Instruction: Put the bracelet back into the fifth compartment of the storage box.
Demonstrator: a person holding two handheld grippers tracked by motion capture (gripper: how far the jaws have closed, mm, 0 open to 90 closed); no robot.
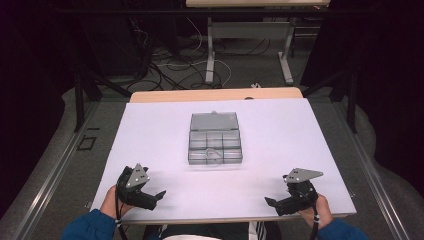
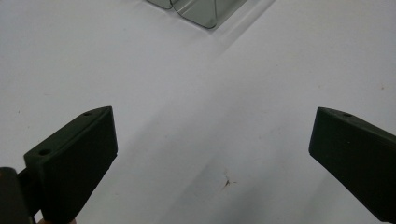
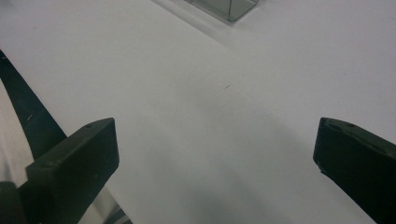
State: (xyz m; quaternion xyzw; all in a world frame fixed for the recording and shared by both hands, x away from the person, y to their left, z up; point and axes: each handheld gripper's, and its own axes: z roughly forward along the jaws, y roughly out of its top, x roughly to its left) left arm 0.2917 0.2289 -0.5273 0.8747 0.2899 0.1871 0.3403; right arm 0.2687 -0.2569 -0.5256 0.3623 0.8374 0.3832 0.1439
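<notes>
A clear grey plastic compartment box (image 1: 215, 144) lies in the middle of the white table (image 1: 270, 135), its lid folded back toward the far side. Something small and pale lies in one near compartment; I cannot tell what it is. My left gripper (image 1: 156, 196) rests near the front left edge, open, nothing between its jaws. My right gripper (image 1: 272, 203) rests near the front right edge, also open and empty. In the left gripper view a corner of the box (image 2: 198, 11) shows at the top, beyond the gripper (image 2: 212, 144). The right gripper view shows a box corner (image 3: 224, 7) beyond the wide-apart jaws (image 3: 215, 149).
A wooden strip (image 1: 215, 94) edges the table's far side. Beyond it stand the legs of another table (image 1: 210, 55) with cables on the floor. Metal rails (image 1: 55, 170) run along both sides. White surface lies open around the box.
</notes>
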